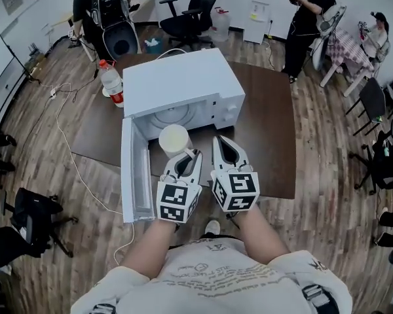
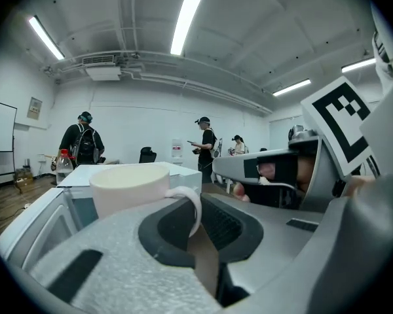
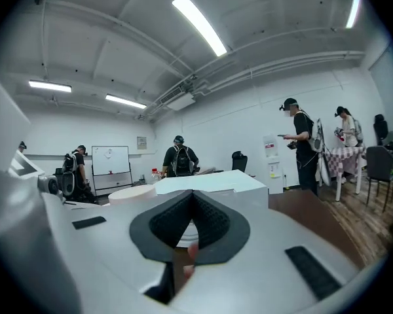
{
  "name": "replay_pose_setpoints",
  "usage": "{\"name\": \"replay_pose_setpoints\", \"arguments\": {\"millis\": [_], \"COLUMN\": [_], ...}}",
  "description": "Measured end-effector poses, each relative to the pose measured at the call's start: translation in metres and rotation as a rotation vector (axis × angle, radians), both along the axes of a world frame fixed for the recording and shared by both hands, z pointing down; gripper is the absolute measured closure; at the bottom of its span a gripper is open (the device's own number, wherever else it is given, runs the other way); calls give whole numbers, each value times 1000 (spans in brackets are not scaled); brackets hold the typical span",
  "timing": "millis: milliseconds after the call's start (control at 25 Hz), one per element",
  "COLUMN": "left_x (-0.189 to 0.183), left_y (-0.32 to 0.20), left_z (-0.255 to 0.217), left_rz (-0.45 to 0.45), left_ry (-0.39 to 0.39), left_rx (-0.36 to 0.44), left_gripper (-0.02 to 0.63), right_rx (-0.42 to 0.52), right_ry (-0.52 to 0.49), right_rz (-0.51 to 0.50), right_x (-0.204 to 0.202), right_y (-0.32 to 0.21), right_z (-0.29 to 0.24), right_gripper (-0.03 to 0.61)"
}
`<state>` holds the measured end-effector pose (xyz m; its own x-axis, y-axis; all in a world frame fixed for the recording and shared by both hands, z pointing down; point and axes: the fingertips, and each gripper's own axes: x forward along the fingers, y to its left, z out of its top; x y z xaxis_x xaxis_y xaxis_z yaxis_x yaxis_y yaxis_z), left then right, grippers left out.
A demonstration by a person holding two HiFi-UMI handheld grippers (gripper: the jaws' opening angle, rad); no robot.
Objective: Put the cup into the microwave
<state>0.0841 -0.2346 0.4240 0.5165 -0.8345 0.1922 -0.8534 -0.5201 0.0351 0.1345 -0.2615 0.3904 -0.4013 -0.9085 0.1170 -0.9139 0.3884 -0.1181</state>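
My left gripper [image 1: 188, 157] is clamped on the handle [image 2: 191, 208] of the cream mug [image 1: 173, 138], which hangs at the mouth of the open microwave [image 1: 183, 84]. The right gripper [image 1: 223, 146] is pinched together and empty. The mug looks ceramic: rigid, slick, chippable. Held by the handle, it could pivot.

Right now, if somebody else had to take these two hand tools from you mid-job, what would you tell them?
The left gripper has its jaws shut on the handle of the cup, which it holds at the mouth of the microwave.
The right gripper has its jaws together on nothing and sits just right of the cup.
Done: the door is open to the left, and the cup is lifted and at the opening.
Left: carry the cup in over the turntable, set it down, open the jaws and draw back.
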Motion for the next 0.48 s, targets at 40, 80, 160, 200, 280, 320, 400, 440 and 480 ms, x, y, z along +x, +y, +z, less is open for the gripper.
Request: {"name": "replay_pose_setpoints", "arguments": {"millis": [40, 80, 160, 200, 280, 320, 400, 440, 480], "left_x": [-2, -3, -6, -7, -10, -12, -18, -20, -22], "left_y": [-5, -10, -19, -22, -29, -33, -41, -45, -50], "left_z": [3, 6, 12, 15, 20, 24, 34, 40, 44], "left_rz": [-20, -36, -54, -53, -44, -42, -42, -43, -46], "left_ry": [1, 1, -4, -4, -8, -16, -35, -41, -45], "left_rx": [-6, -9, -10, -7, 2, 5, 3, 0, -2], "left_gripper": [577, 577, 577, 578, 577, 577, 577, 577, 577], "right_rx": [-3, -7, -15, -19, -27, -33, -48, -52, -53], "right_ry": [0, -3, -13, -18, -24, -25, -23, -20, -16], "right_rz": [-20, -37, -61, -70, -81, -84, -91, -96, -101], "right_x": [-2, -4, -7, -9, -12, -14, -20, -23, -26], "right_y": [-7, -13, -24, -28, -37, -42, -49, -51, -53], "right_z": [1, 2, 5, 7, 13, 17, 26, 30, 33], "right_gripper": [567, 567, 566, 567, 566, 566, 566, 566, 567]}}
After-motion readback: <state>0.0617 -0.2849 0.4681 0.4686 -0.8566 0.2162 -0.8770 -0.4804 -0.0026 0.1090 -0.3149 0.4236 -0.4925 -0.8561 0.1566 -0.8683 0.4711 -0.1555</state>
